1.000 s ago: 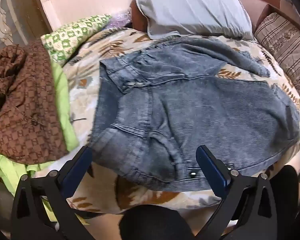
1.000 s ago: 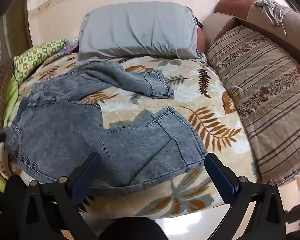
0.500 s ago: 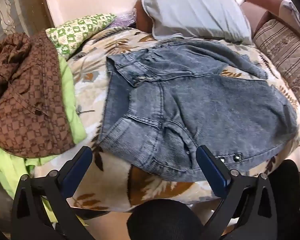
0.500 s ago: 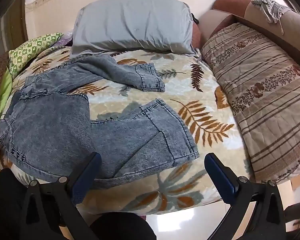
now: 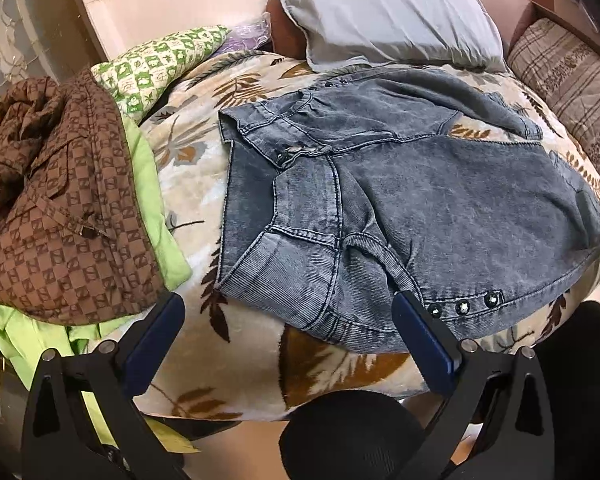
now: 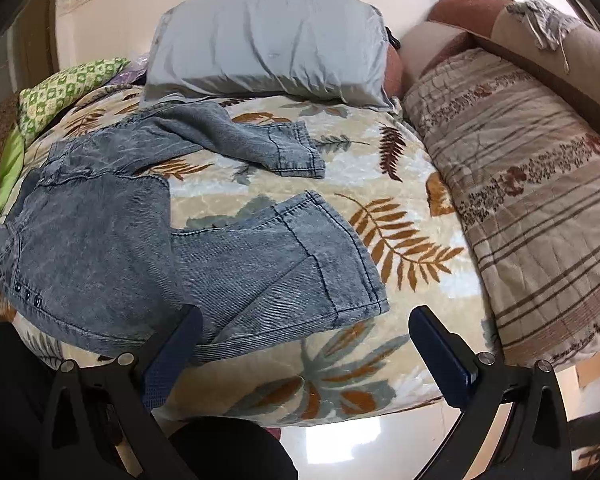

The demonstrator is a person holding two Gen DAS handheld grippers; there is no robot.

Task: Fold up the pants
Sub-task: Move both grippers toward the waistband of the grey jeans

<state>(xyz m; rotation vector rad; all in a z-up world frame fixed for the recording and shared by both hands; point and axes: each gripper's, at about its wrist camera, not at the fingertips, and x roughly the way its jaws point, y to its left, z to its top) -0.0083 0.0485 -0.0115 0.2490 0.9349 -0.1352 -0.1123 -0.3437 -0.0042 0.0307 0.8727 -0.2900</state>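
Pants (image 5: 400,208) spread on blanket (image 5: 228,360) covering bed, waistband at left, both legs running right. Near leg (image 6: 280,276) along near bed edge; far leg (image 6: 252,140) angled toward far side, gap of blanket between them. Pillow (image 6: 268,44) at far end, just behind far leg. Striped quilt (image 6: 532,200) along right side of bed. Heap of clothes (image 5: 52,200) left of pants; patterned cushion (image 5: 156,64) behind heap, left of pillow.
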